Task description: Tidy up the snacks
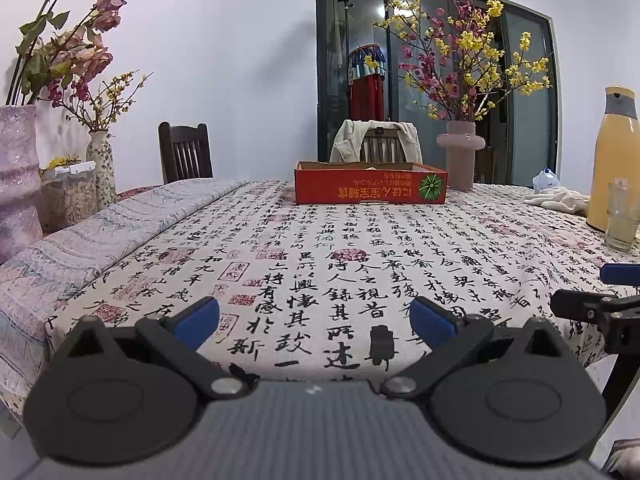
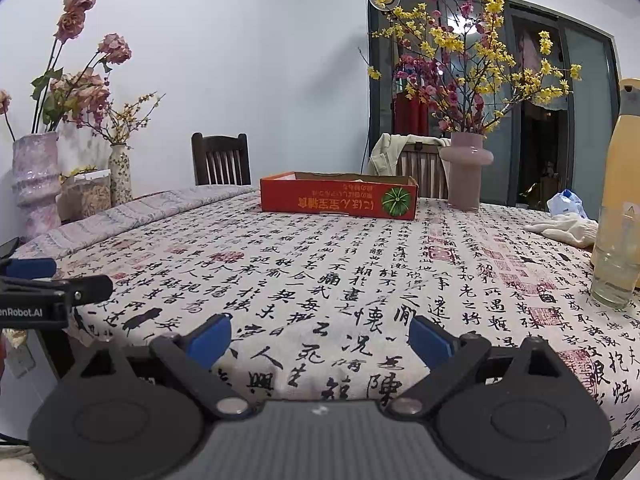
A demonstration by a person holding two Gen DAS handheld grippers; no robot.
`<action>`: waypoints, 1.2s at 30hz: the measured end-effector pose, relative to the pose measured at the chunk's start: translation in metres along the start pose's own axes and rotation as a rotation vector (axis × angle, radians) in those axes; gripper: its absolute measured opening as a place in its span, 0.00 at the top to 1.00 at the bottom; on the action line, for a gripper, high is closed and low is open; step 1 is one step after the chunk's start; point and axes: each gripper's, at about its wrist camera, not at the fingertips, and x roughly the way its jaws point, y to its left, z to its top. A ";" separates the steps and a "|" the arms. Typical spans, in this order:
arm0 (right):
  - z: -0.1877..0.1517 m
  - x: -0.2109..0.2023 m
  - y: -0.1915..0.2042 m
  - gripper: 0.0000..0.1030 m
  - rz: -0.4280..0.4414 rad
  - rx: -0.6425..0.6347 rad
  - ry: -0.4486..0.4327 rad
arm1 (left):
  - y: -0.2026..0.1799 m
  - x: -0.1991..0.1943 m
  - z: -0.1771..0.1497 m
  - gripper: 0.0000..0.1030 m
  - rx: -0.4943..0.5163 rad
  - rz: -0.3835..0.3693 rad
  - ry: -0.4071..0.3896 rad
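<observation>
A shallow red cardboard box stands at the far side of the table; its contents are hidden behind its wall. No loose snacks show on the cloth. My left gripper hovers open over the near table edge with nothing between its blue pads. My right gripper is also open and empty over the near edge. The right gripper's fingers show at the right edge of the left wrist view, and the left gripper's fingers at the left edge of the right wrist view.
The table has a calligraphy-print cloth. A pink vase of flowers stands right of the box. A yellow jug, a glass and white cloth sit at the right. Vases and a jar stand at the left; chairs behind.
</observation>
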 end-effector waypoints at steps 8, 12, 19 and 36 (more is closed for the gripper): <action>0.000 0.000 -0.001 0.07 0.005 -0.004 0.000 | 0.000 0.000 0.000 0.00 -0.001 0.000 -0.003; 0.000 0.000 -0.001 0.07 0.006 -0.006 0.000 | 0.000 0.000 0.000 0.00 -0.001 0.000 -0.002; -0.001 0.000 -0.001 0.07 0.006 -0.003 0.002 | 0.000 -0.001 -0.001 0.00 0.000 0.002 -0.006; 0.001 0.001 -0.001 0.04 0.008 -0.001 0.002 | 0.001 -0.002 0.000 0.00 0.002 0.006 -0.015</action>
